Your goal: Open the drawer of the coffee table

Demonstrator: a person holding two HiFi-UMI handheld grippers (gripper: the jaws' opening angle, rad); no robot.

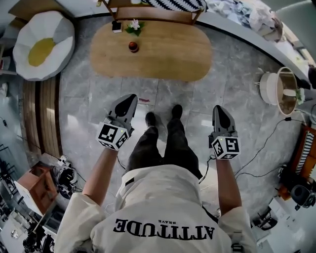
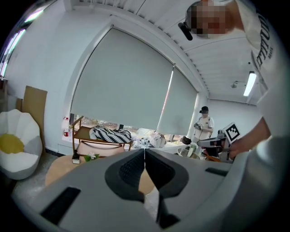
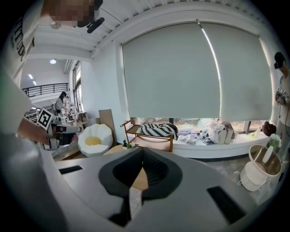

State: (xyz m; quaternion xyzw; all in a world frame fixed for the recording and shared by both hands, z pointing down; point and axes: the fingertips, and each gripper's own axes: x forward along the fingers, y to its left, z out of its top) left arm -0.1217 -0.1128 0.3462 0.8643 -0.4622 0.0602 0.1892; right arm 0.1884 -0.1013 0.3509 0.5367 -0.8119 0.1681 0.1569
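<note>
The oval wooden coffee table (image 1: 163,54) stands ahead of me on the grey tiled floor, a step or so beyond my feet; its drawer does not show from above. On it sit a small red object (image 1: 133,47), a little plant (image 1: 134,24) and a dark box (image 1: 116,26). My left gripper (image 1: 129,100) is held out at the left, jaws shut and empty, well short of the table. My right gripper (image 1: 218,109) is at the right, also shut and empty. The table top (image 2: 56,170) shows past the left jaws, and as a sliver (image 3: 138,179) between the right jaws.
A white and yellow egg-shaped beanbag (image 1: 42,44) lies at the far left. A wooden chair with a striped cushion (image 1: 158,7) stands behind the table. A white bucket (image 1: 279,89) stands at the right, with cables on the floor near it. Another person (image 2: 204,127) stands by the window bench.
</note>
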